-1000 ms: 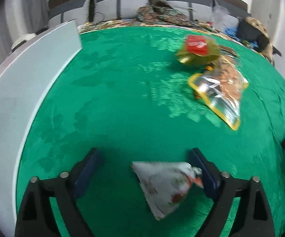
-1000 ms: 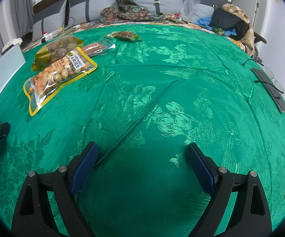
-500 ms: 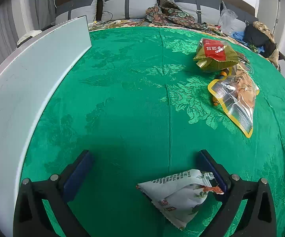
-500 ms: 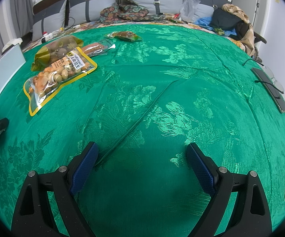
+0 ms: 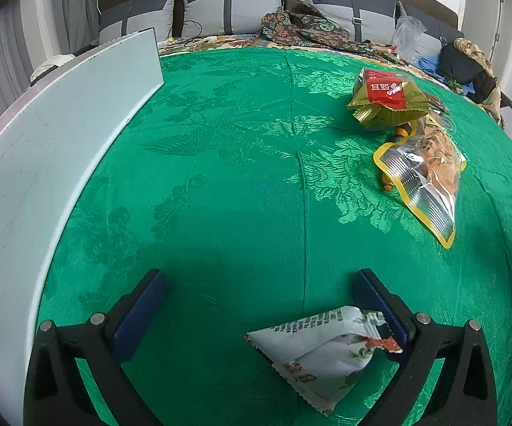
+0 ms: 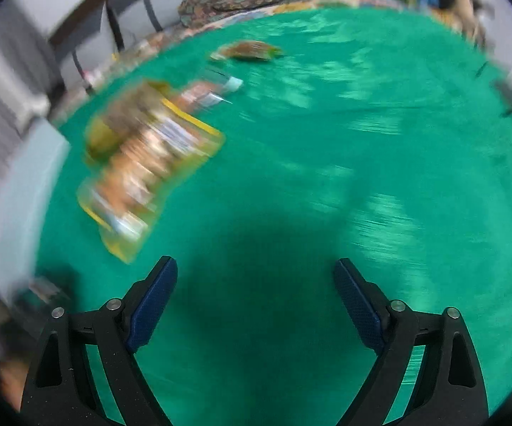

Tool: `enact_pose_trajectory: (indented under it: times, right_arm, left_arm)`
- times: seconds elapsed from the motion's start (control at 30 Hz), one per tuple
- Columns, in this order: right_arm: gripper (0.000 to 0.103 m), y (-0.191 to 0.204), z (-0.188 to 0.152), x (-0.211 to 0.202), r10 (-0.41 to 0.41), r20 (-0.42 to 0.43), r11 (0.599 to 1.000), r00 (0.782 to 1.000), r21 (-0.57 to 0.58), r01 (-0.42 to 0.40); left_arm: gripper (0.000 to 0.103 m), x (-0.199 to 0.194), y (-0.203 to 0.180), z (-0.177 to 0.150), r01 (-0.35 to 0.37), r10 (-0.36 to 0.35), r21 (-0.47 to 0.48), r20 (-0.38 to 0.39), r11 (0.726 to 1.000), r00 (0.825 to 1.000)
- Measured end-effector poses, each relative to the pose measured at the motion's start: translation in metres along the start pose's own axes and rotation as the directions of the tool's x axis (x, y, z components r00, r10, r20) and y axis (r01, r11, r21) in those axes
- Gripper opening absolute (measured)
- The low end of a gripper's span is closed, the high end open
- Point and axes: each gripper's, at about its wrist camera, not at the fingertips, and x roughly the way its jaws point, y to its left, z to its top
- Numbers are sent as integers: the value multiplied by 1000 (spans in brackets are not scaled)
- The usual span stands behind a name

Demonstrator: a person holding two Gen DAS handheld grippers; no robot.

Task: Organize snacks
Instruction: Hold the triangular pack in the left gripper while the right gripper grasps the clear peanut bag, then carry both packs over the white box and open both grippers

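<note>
Two grippers, jaws wide, gripping nothing. Left gripper (image 5: 259,301): white snack packet (image 5: 321,349) lower right on green bedspread (image 5: 238,177), against right jaw. Right gripper (image 6: 256,291): blurred; yellow-edged nut bag (image 6: 149,174) left of centre.

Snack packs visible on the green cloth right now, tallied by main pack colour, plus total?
White printed pouch, lying by the left claw's right finger: 1
Gold bag with red label: 1
Clear yellow-edged peanut pouch: 1
Small clear sausage packet: 1
Small green-brown packet, blurred: 1
Total: 5
</note>
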Motion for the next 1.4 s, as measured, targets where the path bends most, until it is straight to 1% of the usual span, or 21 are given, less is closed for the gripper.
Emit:
enact_pose_trajectory:
  times: [0.07, 0.1, 0.17, 0.23, 0.27, 0.3, 0.37, 0.43, 0.47, 0.57, 0.6, 0.7, 0.83, 0.97, 1.0, 1.03, 1.1, 1.17, 1.23, 1.33, 1.4]
  right_arm:
    - [92, 25, 17, 14, 91, -21, 991, 996, 96, -88]
    - [92, 34, 25, 21, 111, -29, 986, 993, 128, -106]
    - [92, 52, 43, 42, 115, -51, 975, 992, 199, -103]
    - [92, 68, 53, 62, 84, -58, 966, 995, 251, -67]
    - [94, 75, 54, 70, 70, -68, 965, 995, 258, -50]
    - [93, 86, 54, 71, 11, -43, 974, 999, 227, -1]
    - [94, 101, 53, 78, -59, -41, 988, 997, 137, 64]
    - [94, 117, 47, 85, -129, -38, 991, 991, -36, 128]
    - [93, 120, 45, 86, -128, -32, 987, 991, -100, 124]
    - [83, 108, 37, 78, -68, -43, 974, 997, -221, 57]
    - [67, 105, 33, 73, -95, -48, 955, 994, -285, 78]
    - [67, 80, 16, 56, -82, -85, 924, 993, -381, 43]
    - [68, 35, -16, 24, -51, -71, 915, 996, -402, 18]
    - [74, -4, -37, -1, -9, -13, 936, 1000, -351, 4]
    - [78, -10, -37, -4, -10, -15, 943, 1000, -332, 4]
    - [78, -16, -36, -6, -21, -32, 953, 999, -304, 10]
    - [78, -25, -31, -13, -12, -57, 968, 998, -251, -3]
    - [78, -31, -25, -25, -7, -46, 976, 999, -219, -3]
    - [78, -33, -19, -33, -9, -41, 980, 999, -201, 1]
    - [78, -30, -12, -29, -23, -70, 984, 997, -175, 10]
    - [78, -23, -8, -22, -21, -90, 986, 996, -169, 6]
  left_arm:
    - [103, 0, 0, 0, 0, 0, 0, 0, 1000, 1000]
    - [103, 0, 0, 0, 0, 0, 0, 0, 1000, 1000]
    - [103, 0, 0, 0, 0, 0, 0, 0, 1000, 1000]
    - [103, 0, 0, 0, 0, 0, 0, 0, 1000, 1000]
    - [103, 0, 0, 0, 0, 0, 0, 0, 1000, 1000]
    - [103, 0, 0, 0, 1, -1, 0, 0, 1000, 1000]
    - [103, 1, 0, 1, 2, -2, 0, 0, 1000, 1000]
    - [103, 2, 0, 1, 2, -2, 0, 0, 1000, 1000]
    - [103, 2, 0, 2, 2, -2, 0, 1, 1000, 1000]
    - [103, 2, 0, 1, 2, -2, 0, 1, 1000, 1000]
    - [103, 2, 0, 1, 2, -2, 0, 1, 1000, 1000]
    - [103, 2, 0, 1, 2, -2, 0, 1, 1000, 1000]
    - [103, 2, 0, 1, 2, -2, 0, 1, 1000, 1000]
    - [103, 1, 0, 1, 7, -7, 0, 1, 1000, 1000]
    - [103, 1, 1, 1, 16, -16, 5, -2, 1000, 1000]
    - [103, 1, 0, 2, 31, -31, 28, -16, 999, 999]
    - [103, 0, 3, 4, 106, -96, 136, -84, 985, 992]
    - [103, 0, 7, 6, 155, -124, 201, -158, 967, 980]
    - [103, -1, 11, 7, 159, -122, 187, -191, 969, 974]
    - [103, -3, 10, 8, 183, -147, 153, -220, 971, 964]
    - [103, -5, 3, 7, 200, -156, 174, -235, 964, 959]
